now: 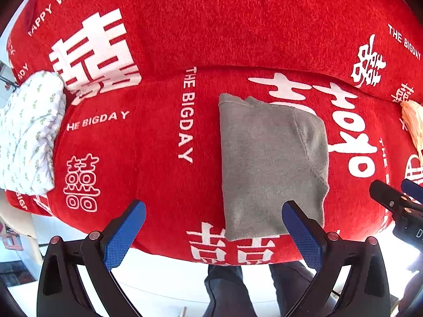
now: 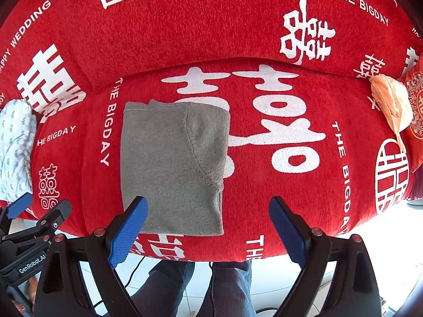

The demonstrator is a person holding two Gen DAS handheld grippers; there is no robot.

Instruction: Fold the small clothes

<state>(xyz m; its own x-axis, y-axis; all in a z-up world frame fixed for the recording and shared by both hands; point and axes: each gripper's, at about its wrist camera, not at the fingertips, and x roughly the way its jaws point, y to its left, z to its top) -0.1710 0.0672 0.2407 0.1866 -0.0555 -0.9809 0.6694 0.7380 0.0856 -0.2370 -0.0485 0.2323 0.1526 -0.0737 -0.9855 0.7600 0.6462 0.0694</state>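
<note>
- Right wrist view: the right tool [image 2: 207,227] hangs wide open and empty at the near edge of the grey garment [image 2: 171,166], its left pad over the cloth.
- The garment's long axis runs away from the tools, flat on the red blanket [image 2: 264,39].
- The left tool [image 1: 214,227], equally agape and empty, sits just left of it.
- No containers visible.

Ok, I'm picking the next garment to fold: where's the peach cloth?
The peach cloth lies at the far right of the red cover, well right of the folded grey garment.
</note>
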